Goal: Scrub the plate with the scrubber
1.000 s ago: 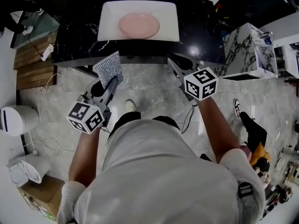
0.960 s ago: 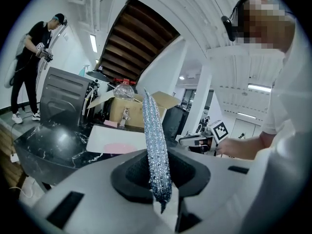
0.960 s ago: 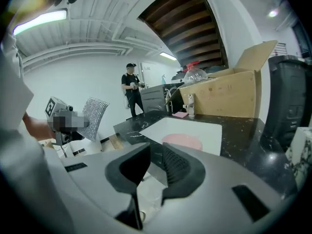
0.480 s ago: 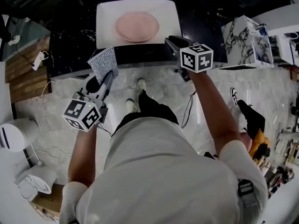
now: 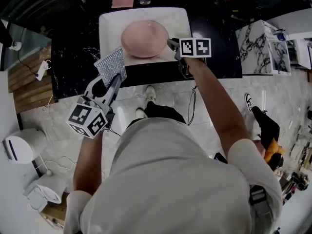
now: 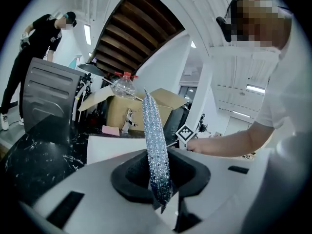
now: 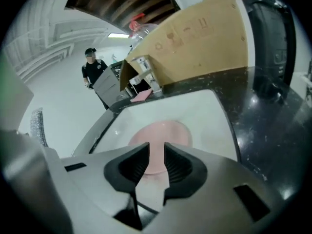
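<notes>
Reaching forward since a second ago, the right gripper (image 5: 171, 45) is now clamping the rim of the pink plate (image 5: 144, 38) at its 3 o'clock edge, inside the white tray (image 5: 108, 26). At the plate's 7 o'clock, the left gripper (image 5: 116, 79) is pinching the silvery scrubber (image 5: 110, 66) upright, apart from the plate, by the black counter (image 5: 73, 52).
</notes>
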The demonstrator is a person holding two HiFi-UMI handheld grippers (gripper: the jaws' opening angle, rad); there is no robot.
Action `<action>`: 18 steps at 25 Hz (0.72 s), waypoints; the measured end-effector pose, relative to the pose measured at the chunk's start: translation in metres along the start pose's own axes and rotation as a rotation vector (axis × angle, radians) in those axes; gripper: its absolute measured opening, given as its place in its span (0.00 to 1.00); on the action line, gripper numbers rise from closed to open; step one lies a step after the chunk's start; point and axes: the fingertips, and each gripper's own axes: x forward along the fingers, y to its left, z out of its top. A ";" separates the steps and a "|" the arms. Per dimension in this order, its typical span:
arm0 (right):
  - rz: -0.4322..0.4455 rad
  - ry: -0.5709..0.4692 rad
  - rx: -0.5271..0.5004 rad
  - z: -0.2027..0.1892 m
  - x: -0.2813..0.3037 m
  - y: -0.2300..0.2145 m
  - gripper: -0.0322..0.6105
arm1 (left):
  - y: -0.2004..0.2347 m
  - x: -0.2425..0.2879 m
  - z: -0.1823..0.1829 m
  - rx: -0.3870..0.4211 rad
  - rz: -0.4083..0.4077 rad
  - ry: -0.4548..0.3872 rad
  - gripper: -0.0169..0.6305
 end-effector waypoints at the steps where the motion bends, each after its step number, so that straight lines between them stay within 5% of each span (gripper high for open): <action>1: -0.011 0.023 0.019 -0.001 0.009 -0.008 0.16 | 0.003 0.006 0.004 0.006 0.001 0.002 0.14; 11: -0.076 0.237 0.122 -0.028 0.075 -0.058 0.19 | 0.030 0.067 0.023 0.000 -0.020 0.032 0.14; 18: -0.134 0.282 0.267 -0.035 0.090 -0.066 0.22 | 0.044 0.075 0.030 -0.002 -0.095 0.046 0.14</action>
